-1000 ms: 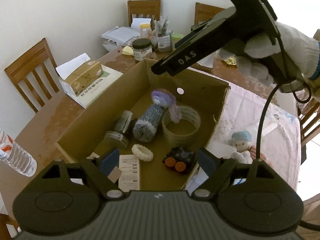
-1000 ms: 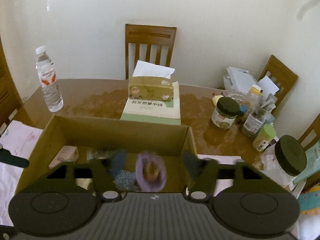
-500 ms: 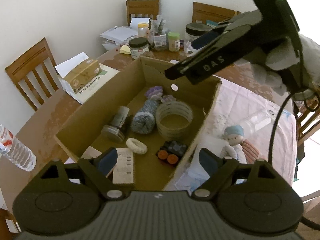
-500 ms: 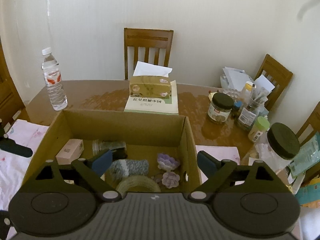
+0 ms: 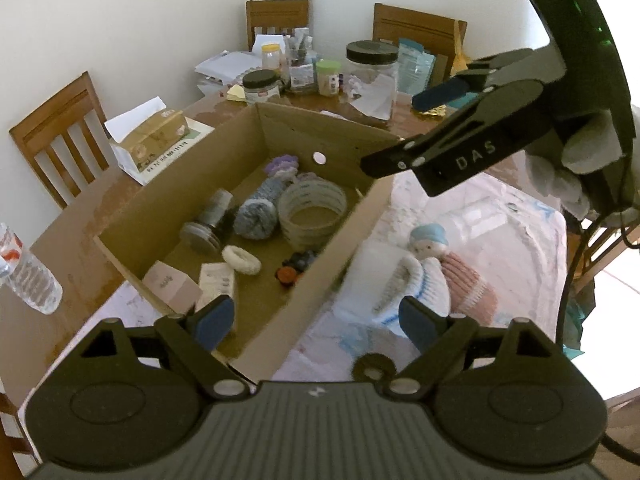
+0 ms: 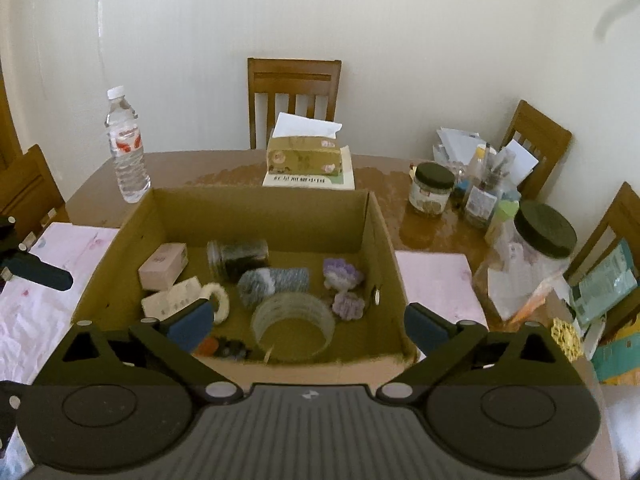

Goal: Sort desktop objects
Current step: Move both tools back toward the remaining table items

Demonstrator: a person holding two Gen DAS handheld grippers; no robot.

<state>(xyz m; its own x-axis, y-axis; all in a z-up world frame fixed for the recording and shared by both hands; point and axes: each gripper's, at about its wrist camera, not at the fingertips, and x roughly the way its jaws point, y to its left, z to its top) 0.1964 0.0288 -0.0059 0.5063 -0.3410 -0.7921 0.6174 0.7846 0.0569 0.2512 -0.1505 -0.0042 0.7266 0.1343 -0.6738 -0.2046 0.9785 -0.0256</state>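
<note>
An open cardboard box holds a tape roll, a grey knitted roll, two purple crochet flowers, a lying glass jar, a white ring and small cartons. My right gripper hangs over the box's near wall, its jaws opening with nothing between them; in the left wrist view the right gripper sits above the box's far corner. My left gripper is open and empty, straddling the box's right wall, with a knitted doll just beyond it on the pink cloth.
On the wooden table stand a water bottle, a tissue box on a book, a dark-lidded jar, a large plastic jar and other clutter at the right. Wooden chairs ring the table.
The right gripper let go of a purple crochet flower, which now lies in the box, then opened wide and drew back. The left gripper slid right, from over the box toward the doll.
</note>
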